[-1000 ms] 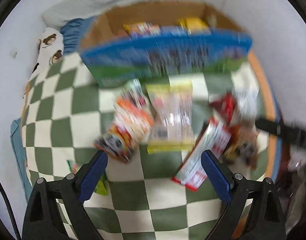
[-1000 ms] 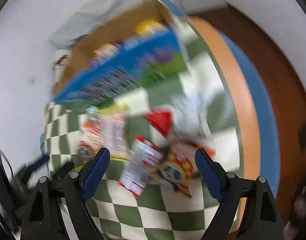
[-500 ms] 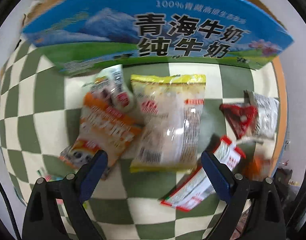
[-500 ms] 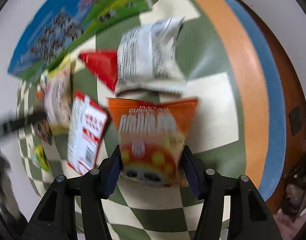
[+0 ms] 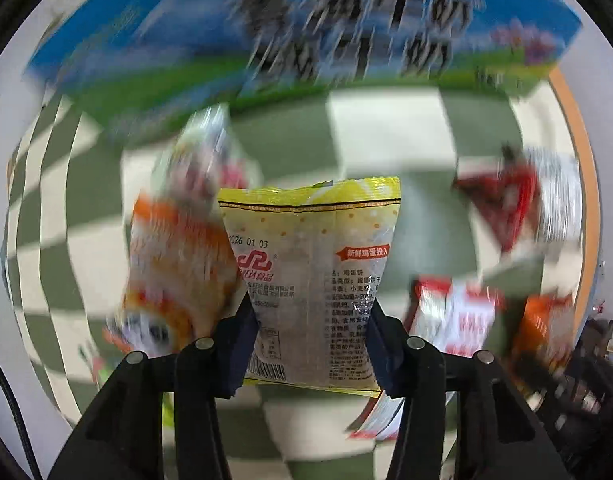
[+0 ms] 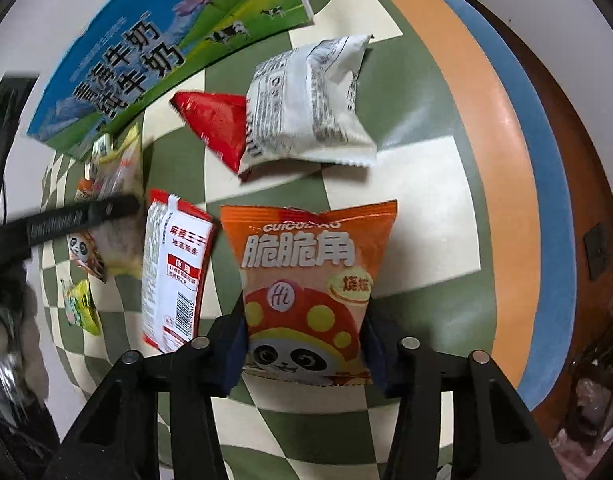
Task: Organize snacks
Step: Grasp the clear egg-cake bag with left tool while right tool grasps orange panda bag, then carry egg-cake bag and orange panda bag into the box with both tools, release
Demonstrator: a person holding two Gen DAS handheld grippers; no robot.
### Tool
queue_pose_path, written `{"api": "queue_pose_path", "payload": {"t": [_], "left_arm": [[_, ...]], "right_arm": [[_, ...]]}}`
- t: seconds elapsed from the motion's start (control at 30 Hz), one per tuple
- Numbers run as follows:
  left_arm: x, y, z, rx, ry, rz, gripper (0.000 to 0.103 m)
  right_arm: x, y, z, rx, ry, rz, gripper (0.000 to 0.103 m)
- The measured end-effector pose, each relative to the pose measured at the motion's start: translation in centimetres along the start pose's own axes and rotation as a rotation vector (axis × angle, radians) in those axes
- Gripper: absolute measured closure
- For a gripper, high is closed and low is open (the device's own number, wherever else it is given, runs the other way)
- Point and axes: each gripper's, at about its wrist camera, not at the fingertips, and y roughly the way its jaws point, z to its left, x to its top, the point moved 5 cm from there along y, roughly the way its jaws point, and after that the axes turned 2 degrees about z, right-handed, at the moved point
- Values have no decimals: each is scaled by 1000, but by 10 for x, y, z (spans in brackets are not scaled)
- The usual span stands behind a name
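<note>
Left gripper (image 5: 311,340) jaws closing, pads pinching the yellow snack bag (image 5: 312,280) above the checked cloth (image 5: 390,128). Right gripper (image 6: 304,354) likewise closing, clamping the orange panda bag (image 6: 310,280); milk carton box (image 6: 154,52) beyond.

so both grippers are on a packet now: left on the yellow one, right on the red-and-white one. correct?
Not quite. The left gripper does have the yellow packet between its closing jaws, but the right gripper is closing on the orange panda packet. The right wrist view shows the red-and-white packet lying beside it on the checked cloth, outside the jaws.
</note>
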Motion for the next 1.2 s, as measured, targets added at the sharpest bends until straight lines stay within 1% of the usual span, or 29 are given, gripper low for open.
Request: {"api": "queue_pose_path", "payload": {"t": [0.07, 0.13, 0.2, 0.27, 0.4, 0.5, 0.57, 0.6, 0.67, 0.7, 0.77, 0.83, 0.9, 0.97, 1.07, 1.2], "left_arm": [[-29, 6, 8, -9, -23, 31, 56], [-48, 14, 13, -21, -49, 56, 56], [-56, 22, 17, -36, -73, 72, 53], [-58, 28, 19, -50, -102, 80, 51], [-55, 38, 17, -51, -130, 84, 49], [-59, 38, 15, -38, -124, 73, 49], [-59, 39, 10, -45, -121, 80, 49], [-64, 38, 6, -48, -123, 80, 49], [-56, 35, 10, -50, -122, 81, 49], [-57, 33, 14, -48, -122, 78, 48], [-55, 42, 17, -50, -123, 82, 49], [-61, 32, 19, -50, -124, 78, 51], [-63, 22, 22, -55, -127, 65, 57], [-64, 7, 20, -78, -130, 41, 58], [-61, -26, 16, -113, -122, -10, 58], [-39, -86, 11, -179, -114, -94, 58]], "right_arm": [[-9, 1, 3, 13, -13, 25, 51], [-15, 3, 8, 4, -36, 42, 51], [-20, 6, 11, -7, -53, 47, 51], [-23, 10, 13, -19, -59, 50, 51], [-22, 19, 12, -30, -53, 60, 51], [-23, 23, 13, -39, -58, 66, 51], [-22, 26, 14, -42, -56, 66, 51], [-22, 26, 13, -42, -53, 67, 51], [-21, 30, 15, -43, -50, 68, 50], [-21, 31, 14, -45, -48, 68, 50], [-20, 34, 18, -52, -51, 69, 49], [-22, 36, 21, -59, -55, 67, 50], [-23, 33, 22, -60, -59, 49, 52], [-24, 27, 26, -59, -73, 35, 53], [-24, 7, 30, -18, -68, 8, 54], [-12, -34, 43, 65, -75, -45, 54]]}}
